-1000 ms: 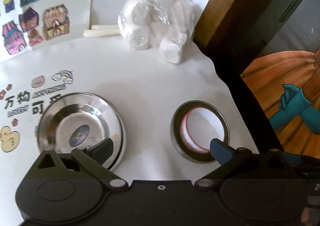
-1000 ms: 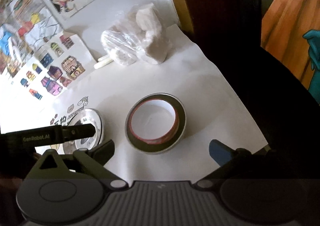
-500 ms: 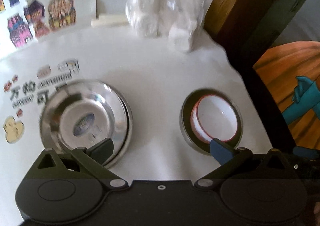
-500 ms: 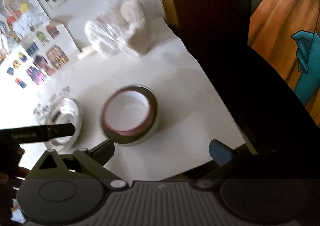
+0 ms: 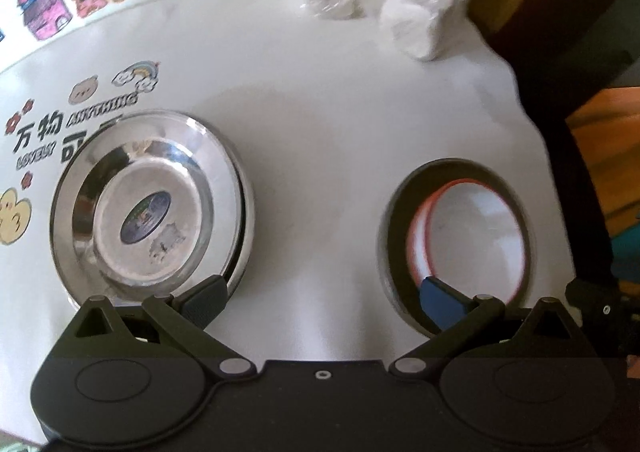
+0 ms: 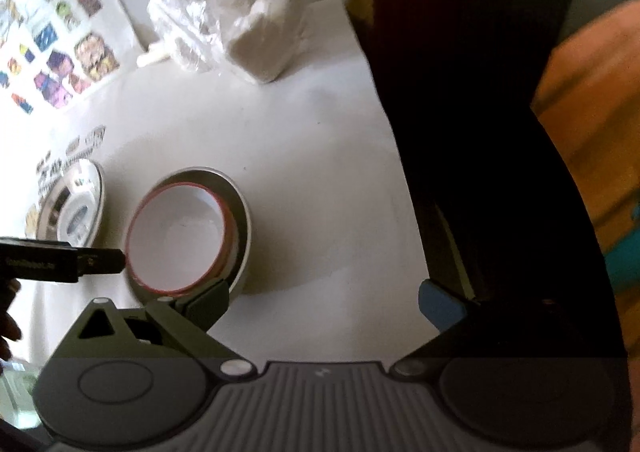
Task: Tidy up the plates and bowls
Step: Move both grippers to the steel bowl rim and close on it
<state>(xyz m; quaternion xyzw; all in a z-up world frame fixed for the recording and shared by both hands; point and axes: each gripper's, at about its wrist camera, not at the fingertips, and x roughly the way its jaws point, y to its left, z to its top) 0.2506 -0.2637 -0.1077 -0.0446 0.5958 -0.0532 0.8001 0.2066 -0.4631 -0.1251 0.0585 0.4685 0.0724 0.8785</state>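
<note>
On white tabletop [image 5: 320, 124]: stacked shiny steel plates [image 5: 152, 208] left, red-rimmed white bowl nested in steel bowl [image 5: 460, 240] near right edge. Left gripper [image 5: 320, 296] and right gripper [image 6: 324, 298] both spread wide, empty. Advice: straddle one rim squarely before closing; keep grippers apart.

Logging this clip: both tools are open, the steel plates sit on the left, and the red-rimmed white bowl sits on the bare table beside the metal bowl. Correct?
Not quite. The red-rimmed white bowl sits nested inside the metal bowl, not beside it; the right wrist view shows this. The rest holds: left tool and right tool are open, and the steel plates are on the left.
</note>
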